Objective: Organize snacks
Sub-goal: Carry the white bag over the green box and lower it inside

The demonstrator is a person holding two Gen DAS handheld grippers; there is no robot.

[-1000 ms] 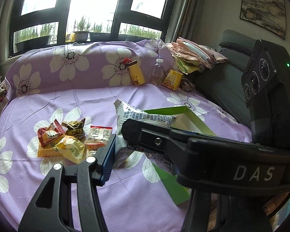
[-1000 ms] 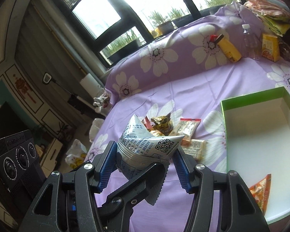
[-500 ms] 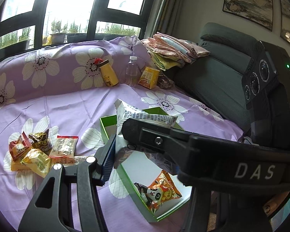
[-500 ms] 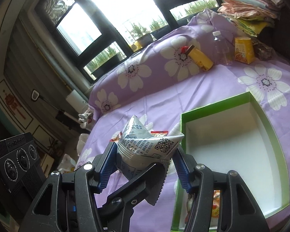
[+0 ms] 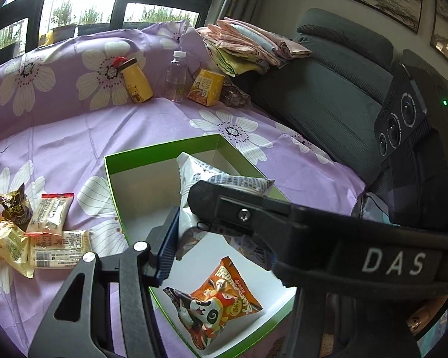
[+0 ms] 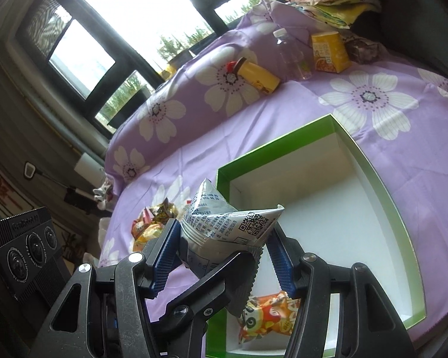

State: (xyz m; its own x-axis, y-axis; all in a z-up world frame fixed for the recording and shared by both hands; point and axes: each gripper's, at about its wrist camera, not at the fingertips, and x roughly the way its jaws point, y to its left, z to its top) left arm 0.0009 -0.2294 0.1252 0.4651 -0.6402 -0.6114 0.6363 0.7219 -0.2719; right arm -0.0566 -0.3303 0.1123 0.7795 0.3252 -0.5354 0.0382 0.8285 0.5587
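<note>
A silver-white printed snack bag [image 5: 191, 191] hangs over the near part of a green box [image 5: 161, 149] with a white inside. My left gripper [image 5: 191, 229] is shut on the bag's lower edge; its right finger is hidden behind the black right gripper crossing in front. In the right wrist view my right gripper [image 6: 222, 250] is shut on the same bag [image 6: 224, 223], blue pads on both sides. An orange panda packet [image 5: 218, 301] lies in the box's near corner. Several loose snack packets [image 5: 30, 232] lie left of the box.
The box [image 6: 271, 146] rests on a purple flowered sheet [image 5: 74, 137]. At the back stand a yellow bottle [image 5: 134, 83], a clear water bottle [image 5: 174, 80] and a yellow carton [image 5: 206, 88]. Folded cloths [image 5: 248, 44] and a dark sofa [image 5: 328, 95] are on the right.
Both grippers have carried the bag rightward and slightly down, from beside the loose snack pile to above the green box. The orange packet in the box has come into view.
</note>
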